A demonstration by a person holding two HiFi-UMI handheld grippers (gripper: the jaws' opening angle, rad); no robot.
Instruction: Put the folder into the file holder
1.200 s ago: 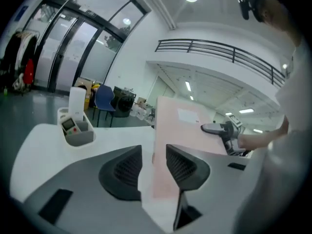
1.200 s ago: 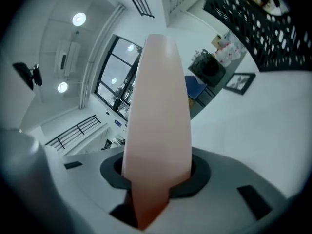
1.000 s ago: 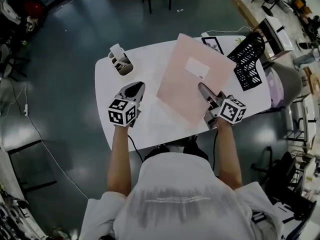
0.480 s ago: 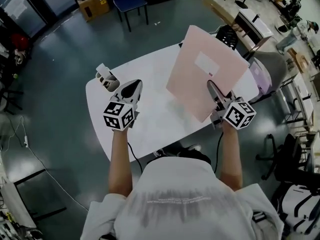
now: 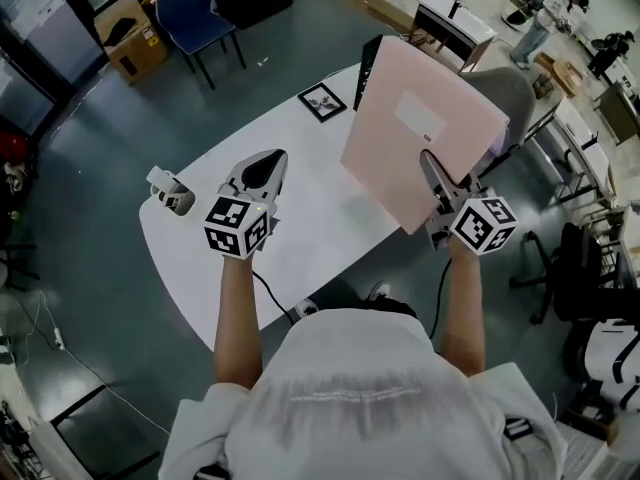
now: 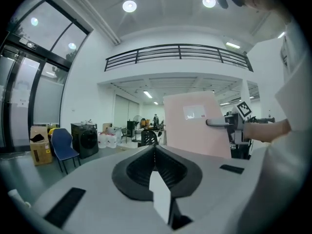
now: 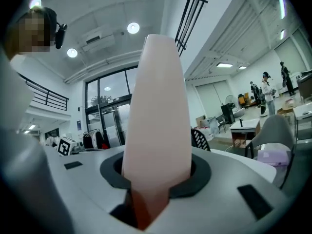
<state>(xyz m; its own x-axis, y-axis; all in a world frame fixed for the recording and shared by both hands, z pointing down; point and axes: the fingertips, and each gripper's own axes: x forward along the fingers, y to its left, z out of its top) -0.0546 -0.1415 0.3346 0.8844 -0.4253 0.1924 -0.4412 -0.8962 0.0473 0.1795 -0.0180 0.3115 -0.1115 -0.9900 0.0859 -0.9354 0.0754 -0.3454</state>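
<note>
Two grippers hang over the white desk, and only one carries anything. Your right gripper is clamped on the near lower edge of the pink folder, which stands upright and clear of the desk at its far right, labelled face toward you. This looks like the carry step, with the folder in the air and not yet in the file holder. That black mesh holder shows only as a dark edge past the folder's far left corner, so the sheet itself hides most of your target. The next move likely calls for bringing the folder's lower edge over the holder's open top, lining it up with a slot, lowering it in, and only then letting go. Both your forearms reach straight forward, side by side and well apart, marker cubes facing up. The right gripper points roughly level and away from you. Your left gripper, jaws pressed together on nothing, hovers over the middle of the desk, left of the folder and apart from it.
</note>
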